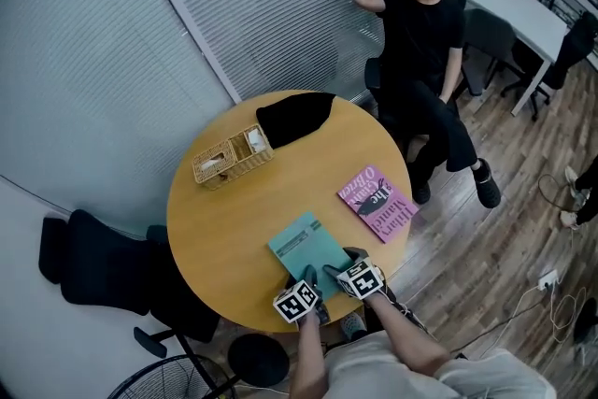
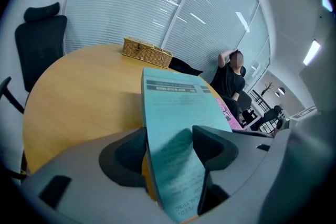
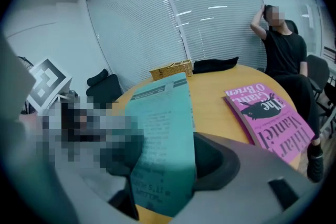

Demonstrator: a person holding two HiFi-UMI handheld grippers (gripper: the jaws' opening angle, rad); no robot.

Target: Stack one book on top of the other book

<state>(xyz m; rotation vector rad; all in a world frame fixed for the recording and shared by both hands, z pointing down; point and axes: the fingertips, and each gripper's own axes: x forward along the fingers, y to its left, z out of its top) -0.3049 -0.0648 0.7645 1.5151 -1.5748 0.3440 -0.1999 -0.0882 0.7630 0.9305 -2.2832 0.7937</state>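
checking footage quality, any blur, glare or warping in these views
Head view: sharp and evenly lit, teal book and pink book crisp. Left gripper view: fisheye curves the table, the teal book's near end is soft. Right gripper view: bright streaks glare off the blinds, black corners.

A teal book (image 1: 306, 248), a pink book (image 1: 377, 203), a tan wicker basket (image 1: 232, 157).

The left gripper (image 1: 307, 278) and right gripper (image 1: 340, 261) are each topped with a white marker cube (image 1: 297, 302) printed with bold black squares (a different pattern on each face). Close up, their bodies are smooth pale grey plastic with dark, rounded jaw pads (image 2: 215, 144). The person wears a light grey short-sleeved top (image 1: 374, 371).
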